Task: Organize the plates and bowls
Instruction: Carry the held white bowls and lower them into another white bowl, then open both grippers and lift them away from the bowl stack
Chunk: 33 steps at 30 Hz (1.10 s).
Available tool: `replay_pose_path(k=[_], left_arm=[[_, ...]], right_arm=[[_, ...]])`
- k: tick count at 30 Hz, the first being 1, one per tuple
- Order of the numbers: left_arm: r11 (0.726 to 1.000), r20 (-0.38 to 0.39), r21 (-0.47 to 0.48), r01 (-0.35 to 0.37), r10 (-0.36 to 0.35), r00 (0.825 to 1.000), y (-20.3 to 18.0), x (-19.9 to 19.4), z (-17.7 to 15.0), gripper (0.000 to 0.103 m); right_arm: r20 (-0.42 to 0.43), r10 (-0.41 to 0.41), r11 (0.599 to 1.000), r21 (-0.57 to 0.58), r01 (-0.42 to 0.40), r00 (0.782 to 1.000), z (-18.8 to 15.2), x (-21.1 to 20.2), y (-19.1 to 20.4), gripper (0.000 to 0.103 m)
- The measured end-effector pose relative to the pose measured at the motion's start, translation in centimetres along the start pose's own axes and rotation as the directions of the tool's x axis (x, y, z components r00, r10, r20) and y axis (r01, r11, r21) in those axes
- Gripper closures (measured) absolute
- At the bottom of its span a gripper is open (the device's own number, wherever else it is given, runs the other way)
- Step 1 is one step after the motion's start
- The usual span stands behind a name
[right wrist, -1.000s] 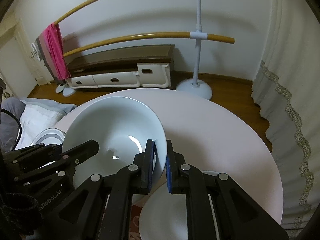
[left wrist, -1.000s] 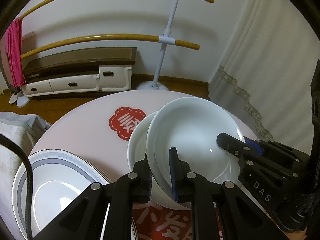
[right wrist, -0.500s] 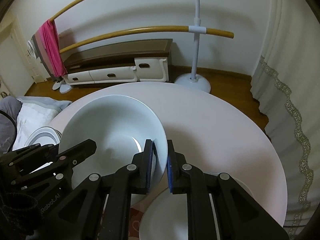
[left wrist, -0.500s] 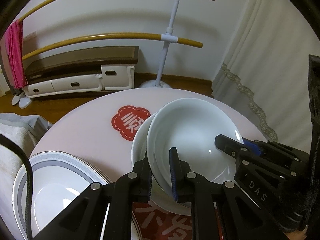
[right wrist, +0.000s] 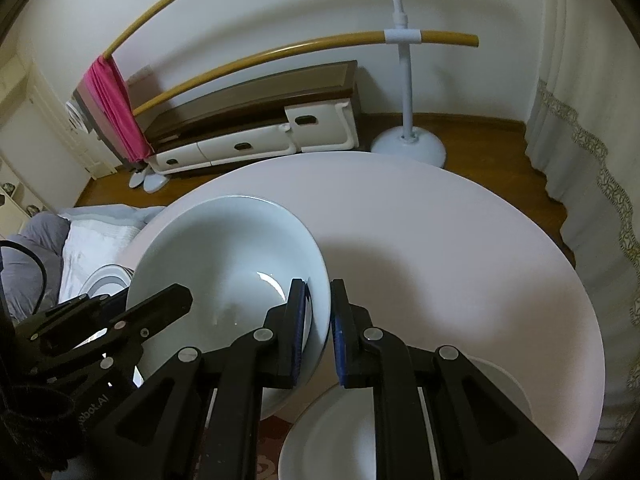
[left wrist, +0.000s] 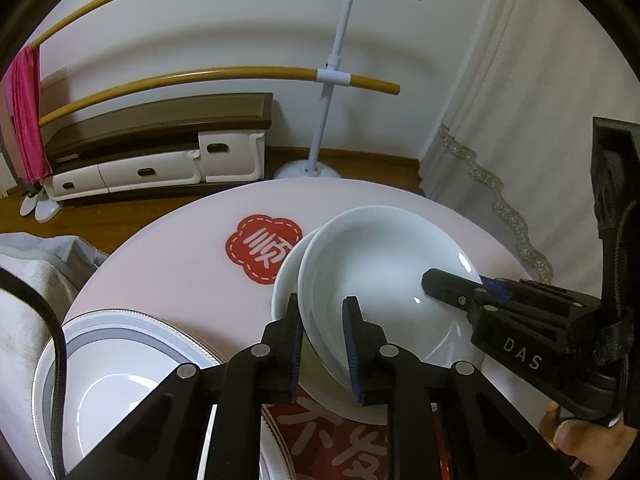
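Two claws hold one white bowl (left wrist: 384,280) by opposite rims above another bowl (left wrist: 286,280) near the round counter's (left wrist: 168,264) middle. The left claw (left wrist: 322,344) has just been easing open, its pads standing slightly off the rim, while the right claw (right wrist: 320,332) pinches tight. If the left lets go early, the bowl could tip and clatter down.

- The right gripper (right wrist: 319,320) clamped the near rim of a white bowl (right wrist: 224,264), one jaw inside and one outside, above a round white table (right wrist: 440,248).
- The left gripper (right wrist: 160,300) reached over the bowl's opposite rim from the left.
- A white plate (right wrist: 340,432) lay on the table below the right gripper's fingers; the edge of another dish (right wrist: 104,276) showed behind the bowl.
- Beyond stood a rack (right wrist: 404,36) with wooden rails, a pink cloth (right wrist: 116,112) draped over it, a low cabinet (right wrist: 256,128) and a curtain (right wrist: 592,120).
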<state>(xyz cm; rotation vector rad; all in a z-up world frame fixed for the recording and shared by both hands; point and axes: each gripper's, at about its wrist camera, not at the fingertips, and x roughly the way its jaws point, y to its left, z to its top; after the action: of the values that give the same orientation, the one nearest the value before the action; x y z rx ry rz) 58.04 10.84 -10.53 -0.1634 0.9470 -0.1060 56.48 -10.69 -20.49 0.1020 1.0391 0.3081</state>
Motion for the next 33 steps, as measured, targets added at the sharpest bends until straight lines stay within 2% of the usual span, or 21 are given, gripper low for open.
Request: replay_pose_path(k=[8,15,18,20,24,26,28,33], left_arm=[[1.0,-0.014,-0.008,0.011,-0.011,1.0,0.1,-0.2,0.1,0.083],[0.999,-0.002,-0.021,0.047,-0.047,0.999,0.0,-1.3,-0.2,0.062],[0.999,0.032,-0.033,0.03,-0.029,0.999,0.2,-2.6,-0.4,0.047],[0.999,0.059,-0.038,0.017,-0.014,0.998,0.4,-3.7,-0.9,0.046],[0.999,0.093,-0.049,0.003,0.001,0.996,0.3,-6.0,-2.3,0.045],[0.999,0.127,-0.046,-0.013,0.019,0.992,0.0,-7.7,-3.4,0.043],[0.999,0.17,-0.042,-0.034,0.04,0.985,-0.5,-9.4,-4.6,0.035],[0.997,0.284,-0.05,-0.054,0.066,0.956,-1.5,-14.4,-8.5,0.029]], right_arm=[[-0.006,0.001,1.0,0.014,0.0,1.0,-0.2,0.0,0.3,0.09],[0.01,0.049,0.997,0.058,-0.049,0.999,-0.5,-1.3,0.1,0.086],[0.021,0.058,0.996,0.062,-0.059,0.998,-0.6,-2.3,0.0,0.081],[0.038,0.074,0.995,0.067,-0.076,0.997,-0.8,-3.3,0.1,0.078],[0.079,0.103,0.993,0.057,-0.108,0.992,-1.4,-5.8,1.0,0.077],[0.096,0.113,0.992,0.044,-0.118,0.989,-1.9,-7.2,1.6,0.069],[0.116,0.116,0.992,0.026,-0.12,0.986,-2.7,-8.9,2.3,0.061],[0.169,0.117,0.993,-0.015,-0.116,0.979,-5.1,-12.9,3.6,0.057]])
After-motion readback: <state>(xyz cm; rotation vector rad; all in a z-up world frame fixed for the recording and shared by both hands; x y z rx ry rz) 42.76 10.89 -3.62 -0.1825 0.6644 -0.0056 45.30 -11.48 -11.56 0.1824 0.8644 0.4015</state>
